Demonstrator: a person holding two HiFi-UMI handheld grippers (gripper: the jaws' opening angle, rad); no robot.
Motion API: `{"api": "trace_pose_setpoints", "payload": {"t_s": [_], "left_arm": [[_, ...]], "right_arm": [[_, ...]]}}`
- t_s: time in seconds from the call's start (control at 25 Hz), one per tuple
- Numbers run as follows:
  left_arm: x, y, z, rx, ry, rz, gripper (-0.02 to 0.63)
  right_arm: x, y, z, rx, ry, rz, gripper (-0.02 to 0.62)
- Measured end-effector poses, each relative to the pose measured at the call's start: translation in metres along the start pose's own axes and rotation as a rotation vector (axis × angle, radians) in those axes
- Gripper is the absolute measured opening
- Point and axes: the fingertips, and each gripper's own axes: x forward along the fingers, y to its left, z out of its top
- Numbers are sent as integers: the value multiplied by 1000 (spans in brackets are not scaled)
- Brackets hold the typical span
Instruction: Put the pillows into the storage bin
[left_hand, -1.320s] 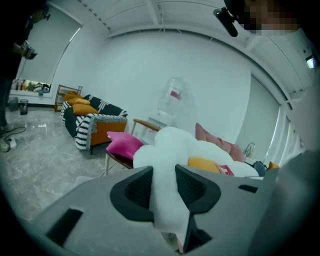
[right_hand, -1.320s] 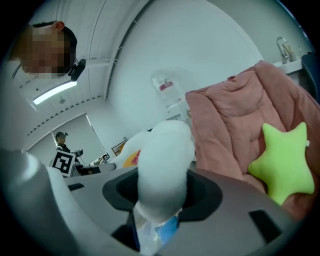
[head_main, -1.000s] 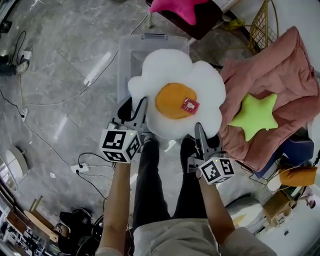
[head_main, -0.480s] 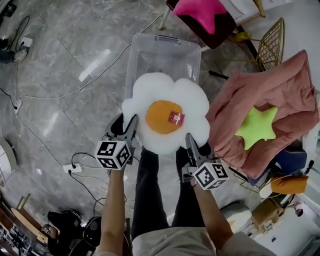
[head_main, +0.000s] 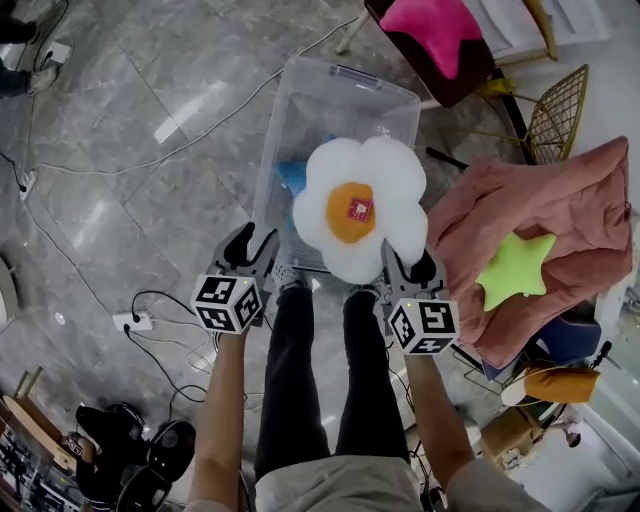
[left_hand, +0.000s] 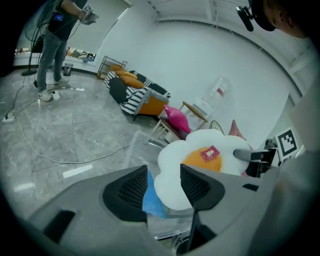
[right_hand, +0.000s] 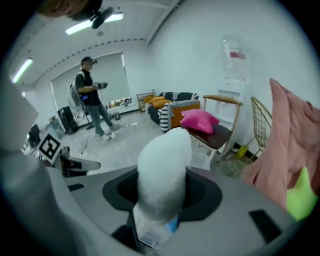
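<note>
While the right gripper (head_main: 410, 266) is pinching the egg pillow's (head_main: 358, 208) edge over the bin (head_main: 300, 105), the left gripper (head_main: 250, 246) has just been opening, jaws apart and empty. Something blue (head_main: 292, 176) is lying inside; the green star (head_main: 515, 268) and pink star (head_main: 437, 22) are waiting outside.

Bright even light; ceiling strips (right_hand: 80, 26) glare on glossy floor (head_main: 120, 200); gripper views fisheye w/ dark corners.
</note>
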Motion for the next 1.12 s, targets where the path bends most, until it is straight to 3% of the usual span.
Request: {"api": "trace_pose_setpoints", "payload": {"t_s": [0.2,0.28,0.4,0.6,0.88,1.0,1.12], "left_arm": [[-2,5,-14,-10,23,-56,193],[-3,6,-27,-13,52,-72,193],[6,1,-38,-3,83,-105,193],[-2,13,-50,33,108,-88,191],[-12,33,-39,159,107,-52,178],[-13,37,-36,247,103,-37,167],[-14,40,-36,258,111,-42,166]], "right_arm": [[60,19,-28,-295,126,63,193],[88,22,-43,-341,184,100,194],[130,3,-59,-322,270,95,195],[180,-22,-75,-123,361,31,199],[226,-44,-93,428,297,-86,222],[240,-45,-108,493,303,-95,227],[252,-49,-110,501,299,-102,224]]}}
